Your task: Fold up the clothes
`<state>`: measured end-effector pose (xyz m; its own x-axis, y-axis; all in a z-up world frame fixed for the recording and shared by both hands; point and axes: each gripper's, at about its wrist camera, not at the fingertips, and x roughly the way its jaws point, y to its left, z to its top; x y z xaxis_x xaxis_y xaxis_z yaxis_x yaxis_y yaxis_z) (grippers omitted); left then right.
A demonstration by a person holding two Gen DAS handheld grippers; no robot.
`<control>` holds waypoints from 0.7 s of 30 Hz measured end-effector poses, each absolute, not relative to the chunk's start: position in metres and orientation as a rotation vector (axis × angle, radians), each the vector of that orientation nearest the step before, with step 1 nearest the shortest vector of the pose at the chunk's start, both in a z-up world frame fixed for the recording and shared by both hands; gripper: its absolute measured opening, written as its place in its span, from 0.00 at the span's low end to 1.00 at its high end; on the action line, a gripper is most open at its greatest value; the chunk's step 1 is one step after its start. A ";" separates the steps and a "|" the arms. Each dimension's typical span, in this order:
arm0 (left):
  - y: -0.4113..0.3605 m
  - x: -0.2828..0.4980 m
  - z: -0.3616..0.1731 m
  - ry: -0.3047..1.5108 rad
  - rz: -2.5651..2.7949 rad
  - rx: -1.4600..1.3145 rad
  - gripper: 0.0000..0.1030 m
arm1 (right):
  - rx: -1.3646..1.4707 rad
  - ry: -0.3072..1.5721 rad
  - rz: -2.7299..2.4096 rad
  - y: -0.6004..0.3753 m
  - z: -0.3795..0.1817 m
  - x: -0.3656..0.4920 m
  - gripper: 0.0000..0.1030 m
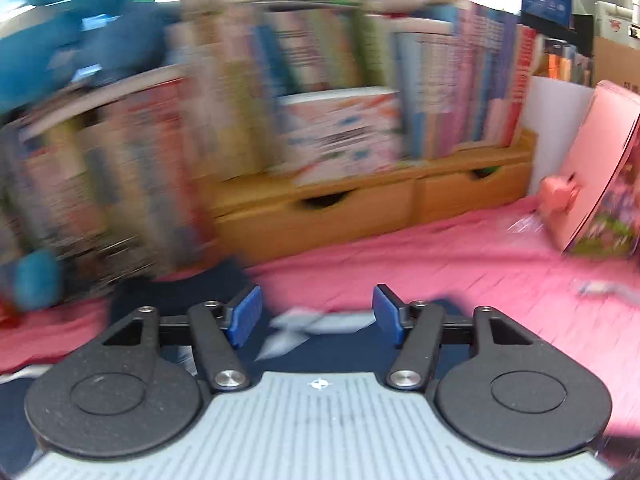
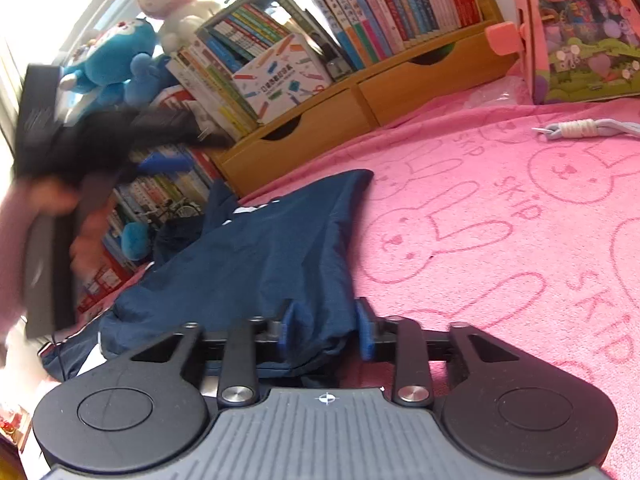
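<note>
A navy blue garment (image 2: 256, 248) lies partly bunched on the pink rabbit-print blanket (image 2: 500, 216). My right gripper (image 2: 326, 326) is shut on a thick fold of the garment's near edge, cloth filling the gap between its blue pads. My left gripper (image 1: 316, 316) is open and empty, low over the navy garment (image 1: 340, 348), with a white print showing between its pads. The left wrist view is heavily motion-blurred. In the right wrist view the left gripper (image 2: 160, 160) appears blurred at the far left, raised above the garment in a hand.
A wooden desk organiser with two drawers (image 2: 360, 104) and rows of books (image 2: 392, 4) stands along the back. Plush toys (image 2: 112, 56) sit at back left. A pink toy box (image 2: 580, 28) leans at back right. A coiled white cord (image 2: 576, 128) lies on the blanket.
</note>
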<state>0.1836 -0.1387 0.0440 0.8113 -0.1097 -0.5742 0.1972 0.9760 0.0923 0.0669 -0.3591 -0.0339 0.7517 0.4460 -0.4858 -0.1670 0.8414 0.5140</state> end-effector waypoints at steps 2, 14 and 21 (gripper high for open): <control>-0.109 0.171 0.035 0.608 -0.125 0.136 0.63 | 0.440 0.629 0.379 -0.355 -0.031 0.065 0.78; 0.070 0.092 -0.020 0.634 0.115 0.049 0.73 | 0.367 0.646 0.277 -0.348 -0.019 0.048 0.90; 0.104 0.088 -0.027 0.688 0.124 -0.027 0.84 | 0.152 0.598 0.175 -0.326 0.038 0.010 0.92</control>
